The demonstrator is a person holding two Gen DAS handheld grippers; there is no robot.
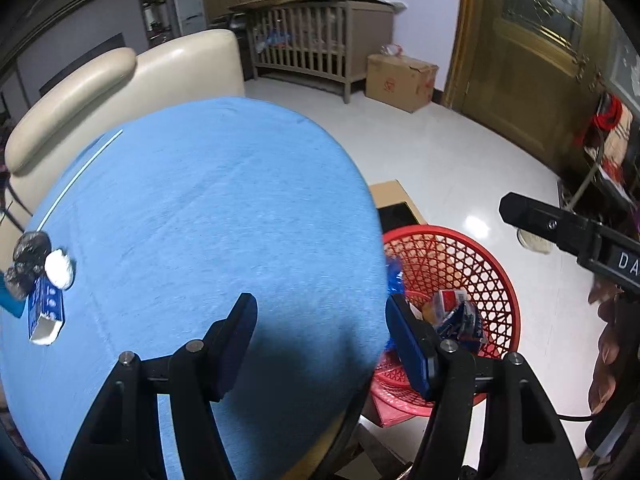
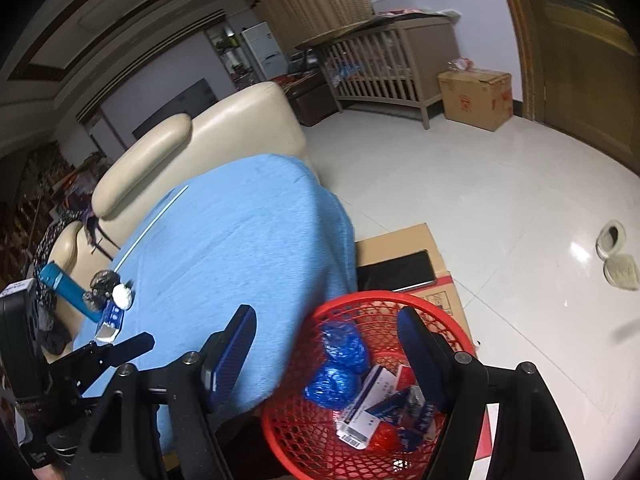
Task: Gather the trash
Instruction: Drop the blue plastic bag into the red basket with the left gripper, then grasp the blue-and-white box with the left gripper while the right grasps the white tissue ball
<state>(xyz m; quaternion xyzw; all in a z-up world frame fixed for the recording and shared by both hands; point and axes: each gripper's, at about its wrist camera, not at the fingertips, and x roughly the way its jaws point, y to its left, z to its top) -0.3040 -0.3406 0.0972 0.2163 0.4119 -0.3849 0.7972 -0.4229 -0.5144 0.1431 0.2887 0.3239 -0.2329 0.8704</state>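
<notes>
The remaining trash, a small blue carton with a white paper wad and dark foil balls touching it, sits at the bench's far left edge, well away from the red basket. The carton's long axis points roughly away from the viewer. The left tongs are nearer; both they and the right tongs stand spread, holding nothing.

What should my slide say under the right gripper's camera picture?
Open right gripper above red basket of trash beside blue table.
</notes>
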